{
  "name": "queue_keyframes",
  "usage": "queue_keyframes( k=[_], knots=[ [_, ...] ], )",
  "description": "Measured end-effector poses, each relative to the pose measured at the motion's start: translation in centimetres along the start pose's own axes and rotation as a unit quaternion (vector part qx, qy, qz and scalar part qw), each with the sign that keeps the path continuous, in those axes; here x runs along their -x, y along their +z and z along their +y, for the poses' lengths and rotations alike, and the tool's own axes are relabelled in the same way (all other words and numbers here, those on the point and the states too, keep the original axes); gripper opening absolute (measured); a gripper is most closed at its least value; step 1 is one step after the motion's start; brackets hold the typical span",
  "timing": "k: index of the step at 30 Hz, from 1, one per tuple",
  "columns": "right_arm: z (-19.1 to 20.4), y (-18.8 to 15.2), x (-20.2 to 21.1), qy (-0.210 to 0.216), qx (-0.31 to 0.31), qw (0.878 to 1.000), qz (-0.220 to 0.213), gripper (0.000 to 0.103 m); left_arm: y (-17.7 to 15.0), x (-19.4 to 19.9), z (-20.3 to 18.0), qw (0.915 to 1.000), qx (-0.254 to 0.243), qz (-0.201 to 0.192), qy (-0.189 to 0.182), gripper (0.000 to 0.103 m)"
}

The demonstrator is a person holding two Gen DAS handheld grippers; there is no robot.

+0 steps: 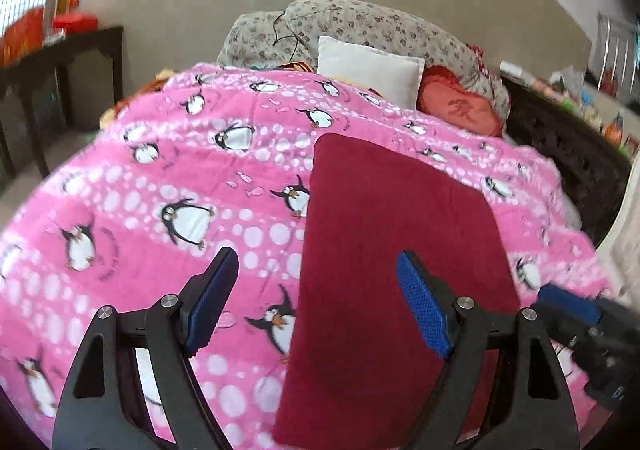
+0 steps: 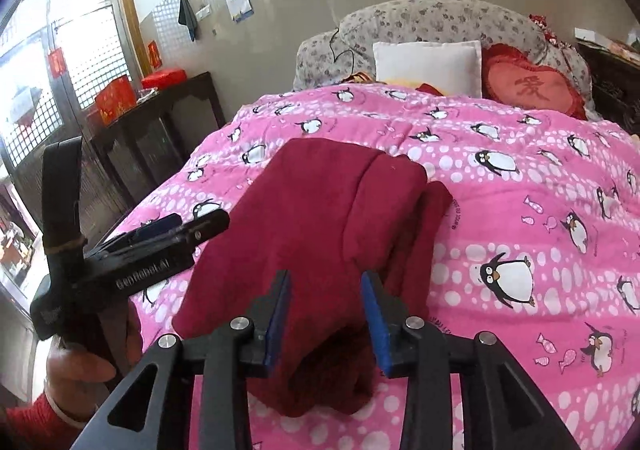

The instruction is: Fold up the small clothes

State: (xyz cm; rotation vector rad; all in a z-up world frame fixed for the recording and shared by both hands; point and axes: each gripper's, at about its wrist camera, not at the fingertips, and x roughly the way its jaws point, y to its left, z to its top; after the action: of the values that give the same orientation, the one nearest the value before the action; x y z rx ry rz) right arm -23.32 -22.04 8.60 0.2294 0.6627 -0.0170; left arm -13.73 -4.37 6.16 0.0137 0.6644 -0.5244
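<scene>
A dark red garment (image 1: pixel 400 250) lies folded into a long strip on the pink penguin blanket (image 1: pixel 160 185). In the right wrist view the garment (image 2: pixel 320 209) shows a fold line down its middle and a bunched near end. My left gripper (image 1: pixel 316 262) hangs open and wide over the garment's left edge, with nothing between its blue pads. My right gripper (image 2: pixel 326 278) is open with a narrower gap above the near end of the cloth, and its pads do not press on it. Each gripper also shows in the other's view: the left gripper (image 2: pixel 180 226) and the right gripper (image 1: pixel 568 306).
At the bed's head lie a white pillow (image 2: pixel 428 65), a red heart cushion (image 2: pixel 532 85) and a flowered quilt roll (image 2: pixel 440 21). A dark side table (image 2: pixel 160 129) with red boxes stands left of the bed. A hand (image 2: pixel 76 370) in a red sleeve holds the left gripper.
</scene>
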Motion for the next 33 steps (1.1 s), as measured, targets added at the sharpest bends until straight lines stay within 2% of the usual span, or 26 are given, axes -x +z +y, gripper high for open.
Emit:
queue_keyframes(
  k=[4, 8, 10, 14, 18, 23, 33],
  knots=[
    [0.8, 0.1, 0.7, -0.011, -0.007, 1.0, 0.006, 0.04, -0.3, 0.3, 0.0, 0.9998, -0.006, 0.018, 0.001, 0.082],
    [1.5, -0.4, 1.9, -0.011, -0.022, 0.999, 0.023, 0.046, -0.6, 1.3, -0.7, 0.9991, -0.032, 0.007, 0.026, 0.082],
    [1.8, -0.5, 2.2, -0.009, -0.024, 0.999, 0.03, 0.046, -0.5, 1.6, -1.1, 0.9988, -0.039, 0.002, 0.03, 0.082],
    [1.8, -0.4, 1.7, -0.043, -0.014, 0.999, 0.025, 0.046, -0.6, 2.0, -1.1, 0.9993, -0.034, 0.005, 0.017, 0.082],
    [1.1, -0.4, 0.7, -0.049, -0.026, 0.998, 0.023, 0.046, -0.7, 2.1, -1.2, 0.9983, -0.048, 0.003, 0.032, 0.082],
    [1.2, 0.4, -0.1, -0.073, -0.018, 0.997, 0.012, 0.046, -0.7, 1.9, -0.9, 0.9985, -0.045, 0.003, 0.032, 0.082],
    [1.9, 1.0, -1.2, -0.069, -0.009, 0.997, 0.015, 0.046, -0.6, 2.0, -0.9, 0.9979, -0.055, -0.006, 0.032, 0.082]
  ],
)
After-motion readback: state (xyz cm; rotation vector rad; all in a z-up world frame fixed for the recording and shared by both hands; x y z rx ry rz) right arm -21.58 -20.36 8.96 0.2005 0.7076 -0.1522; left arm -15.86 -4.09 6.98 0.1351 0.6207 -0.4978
